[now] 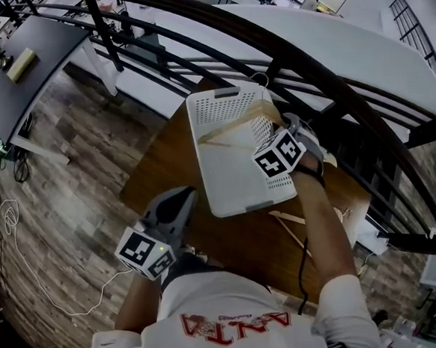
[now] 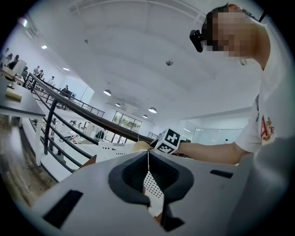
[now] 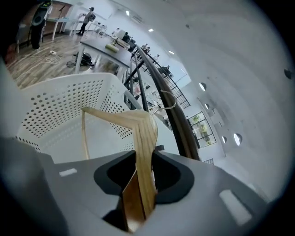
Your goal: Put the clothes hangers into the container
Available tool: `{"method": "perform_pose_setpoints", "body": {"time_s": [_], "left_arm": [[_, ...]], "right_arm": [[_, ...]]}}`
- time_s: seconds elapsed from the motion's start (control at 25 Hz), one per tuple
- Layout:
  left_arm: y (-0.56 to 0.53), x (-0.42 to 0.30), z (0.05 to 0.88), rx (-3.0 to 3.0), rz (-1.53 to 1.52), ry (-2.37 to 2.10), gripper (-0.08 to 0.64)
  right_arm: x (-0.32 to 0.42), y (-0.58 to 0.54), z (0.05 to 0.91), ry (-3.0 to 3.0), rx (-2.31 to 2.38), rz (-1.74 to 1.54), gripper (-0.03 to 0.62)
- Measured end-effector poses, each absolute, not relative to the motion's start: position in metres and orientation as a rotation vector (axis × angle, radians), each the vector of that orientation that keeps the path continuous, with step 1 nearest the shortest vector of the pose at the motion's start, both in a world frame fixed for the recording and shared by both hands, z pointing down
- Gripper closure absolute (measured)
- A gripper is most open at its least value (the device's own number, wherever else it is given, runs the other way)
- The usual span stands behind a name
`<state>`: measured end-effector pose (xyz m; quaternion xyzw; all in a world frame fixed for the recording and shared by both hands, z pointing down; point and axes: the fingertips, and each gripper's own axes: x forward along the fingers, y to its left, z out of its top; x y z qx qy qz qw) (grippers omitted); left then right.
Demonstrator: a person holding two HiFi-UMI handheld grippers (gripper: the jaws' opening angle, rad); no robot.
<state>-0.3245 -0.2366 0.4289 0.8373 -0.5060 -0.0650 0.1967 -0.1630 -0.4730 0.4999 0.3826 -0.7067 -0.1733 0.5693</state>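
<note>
At the left, the left hand-held gripper (image 1: 185, 195) hangs off the table edge, jaws together on nothing. The white perforated container (image 1: 200, 112) sits mid-table, and the wooden hanger (image 1: 233, 129) slants across it, pinched in the right hand-held gripper (image 3: 140, 159). Its wire hook (image 1: 261, 79) pokes over the far rim; released so, it would likely snag and prop the hanger half out. A second hanger (image 1: 293, 219) lies right of the container. The brown table (image 1: 158, 172) stands against a dark railing (image 1: 215, 19), on a plank floor (image 1: 70, 143)
</note>
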Motion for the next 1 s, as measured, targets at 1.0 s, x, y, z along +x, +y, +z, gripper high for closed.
{"method": "perform_pose_setpoints", "body": {"time_s": [1.0], "left_arm": [[-0.238, -0.293, 0.411, 2.412, -0.159, -1.38, 0.548]], "right_arm": [[-0.143, -0.387, 0.429, -2.086, 0.949, -0.193, 0.518]]}}
